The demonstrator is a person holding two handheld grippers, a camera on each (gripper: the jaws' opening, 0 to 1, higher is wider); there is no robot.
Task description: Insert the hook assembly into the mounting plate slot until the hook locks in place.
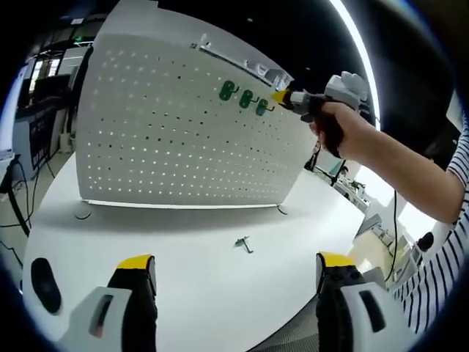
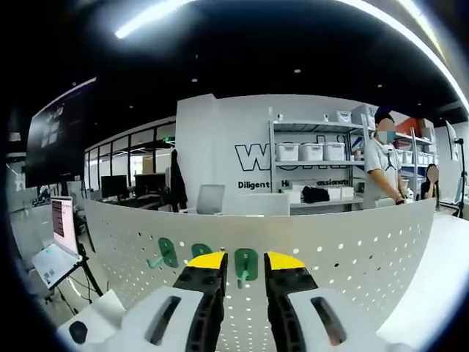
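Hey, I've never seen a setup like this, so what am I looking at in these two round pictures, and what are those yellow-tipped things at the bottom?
A person holds a two-jaw gripper in each hand, and each gripper carries a fisheye camera looking along its jaws. In the left gripper view, the left gripper is open above a white table, where a small metal hook lies. Behind it stands a white pegboard with three green hooks. The right gripper, held in the person's hand, reaches the rightmost one. In the right gripper view, the right gripper has a green hook between its jaws; whether they clamp it is unclear.
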